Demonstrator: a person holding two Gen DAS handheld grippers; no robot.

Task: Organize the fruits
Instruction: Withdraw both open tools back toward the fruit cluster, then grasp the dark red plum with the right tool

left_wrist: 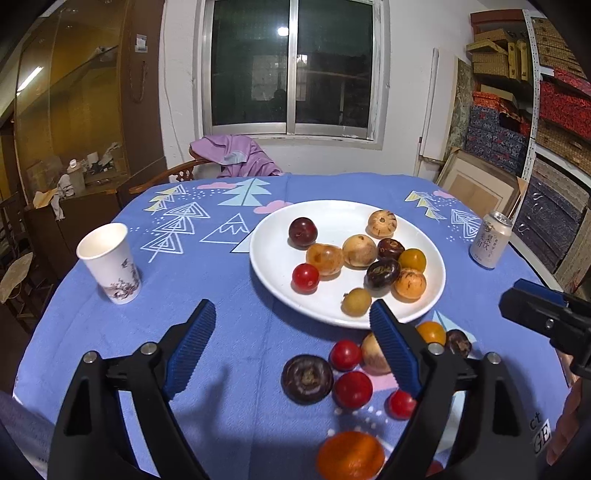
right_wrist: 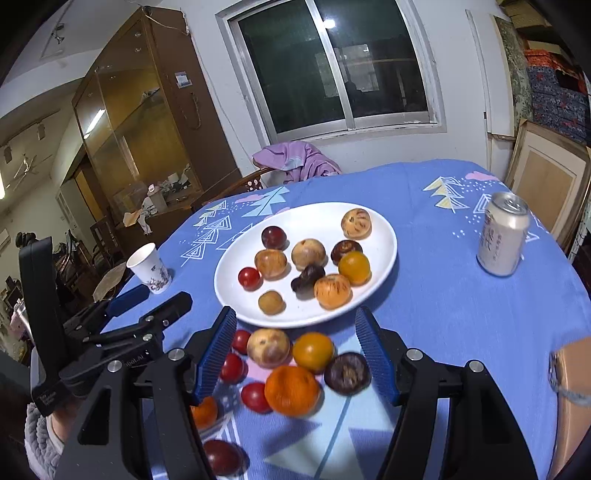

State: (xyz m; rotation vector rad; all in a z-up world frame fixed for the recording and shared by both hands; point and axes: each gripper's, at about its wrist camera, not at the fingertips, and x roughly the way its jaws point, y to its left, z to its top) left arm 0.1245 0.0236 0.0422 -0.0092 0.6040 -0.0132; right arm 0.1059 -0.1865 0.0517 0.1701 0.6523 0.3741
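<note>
A storeroom with a dark window frames the tabletop point(right_wrist: 461, 314) under a blue patterned cloth. A white plate point(right_wrist: 376, 225) already carries about ten small fruits; more lie loose on the cloth just before it. The right gripper point(right_wrist: 295, 358) hangs spread wide over an orange point(right_wrist: 291, 389), the left gripper point(left_wrist: 291, 347) likewise spread and empty. The fruits look light, round and prone to rolling, likely soft-skinned; each is best pinched gently across its widest middle

Even indoor light, lamp glare on the dark window point(left_wrist: 282, 31) (fisheye-bent edges), perhaps slight foreground blur.
</note>
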